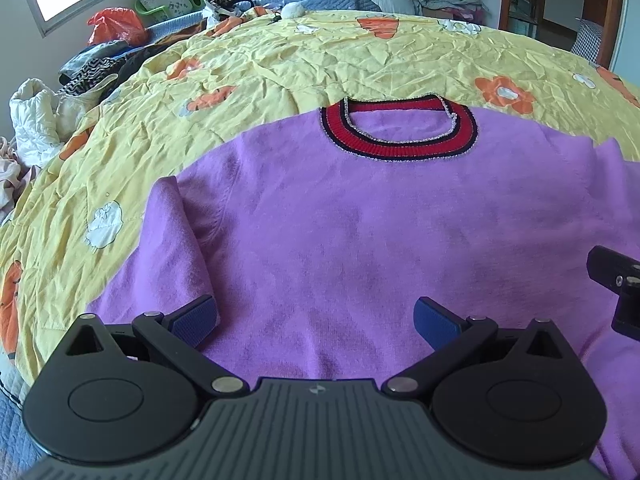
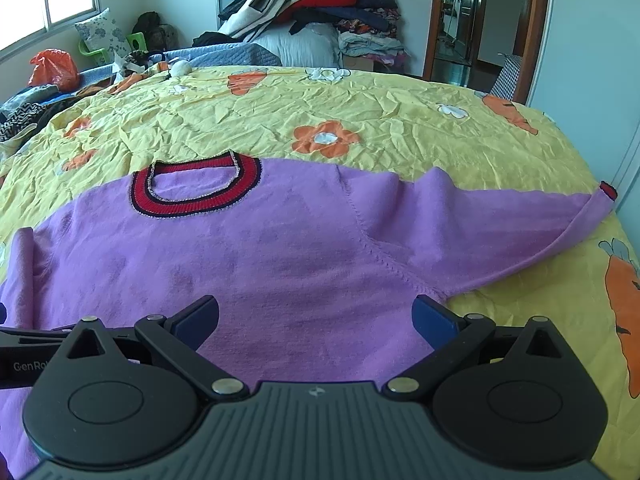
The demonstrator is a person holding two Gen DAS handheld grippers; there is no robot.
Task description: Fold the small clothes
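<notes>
A purple sweater [image 1: 360, 220] with a red and dark striped collar [image 1: 400, 148] lies flat, front up, on a yellow flowered bedspread [image 1: 280, 64]. Its left sleeve [image 1: 176, 240] is folded down along the body. In the right wrist view the same sweater [image 2: 260, 264] shows its right sleeve [image 2: 500, 224] stretched out toward the bed's right edge, ending in a red cuff [image 2: 609, 191]. My left gripper [image 1: 316, 320] hovers open over the sweater's lower left part, empty. My right gripper [image 2: 316, 316] is open over the lower right part, near the armpit seam, empty.
Piled clothes [image 2: 320, 4] and a pillow sit beyond the bed's far end. Loose garments and an orange bag [image 1: 116, 26] lie along the left side under a window. A doorway [image 2: 472, 20] opens at the back right. The bedspread [image 2: 360, 96] above the collar is bare.
</notes>
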